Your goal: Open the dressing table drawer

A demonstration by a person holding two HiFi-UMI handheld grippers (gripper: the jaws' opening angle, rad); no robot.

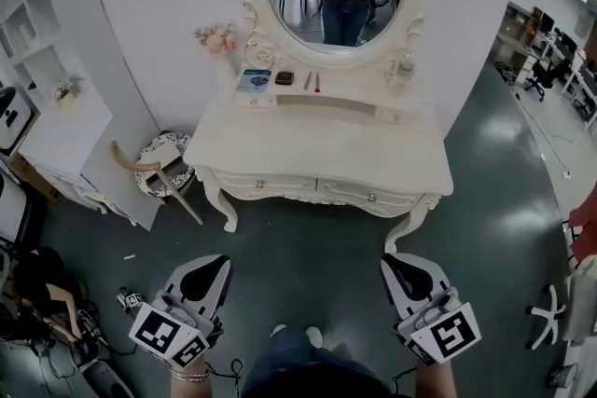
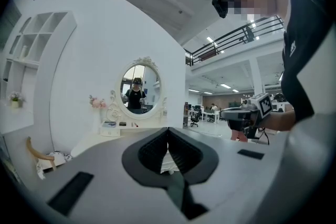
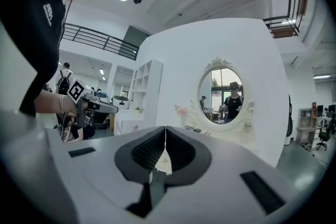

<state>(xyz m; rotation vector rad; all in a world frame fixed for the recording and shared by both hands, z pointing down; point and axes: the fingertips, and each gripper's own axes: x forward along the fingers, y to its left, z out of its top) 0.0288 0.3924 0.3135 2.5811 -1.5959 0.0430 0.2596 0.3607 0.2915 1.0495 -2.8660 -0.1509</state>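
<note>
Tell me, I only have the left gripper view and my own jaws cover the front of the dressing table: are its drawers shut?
Observer: Yes. The head view shows two side by side, the left drawer and the right drawer, and both look shut.
Operator: Anything to grab on them?
Observer: One small knob each: the left knob and the right knob.
Operator: I see the right gripper only from the side. Is it open?
Observer: No. In its own view the right gripper has its jaws together with nothing between them.
</note>
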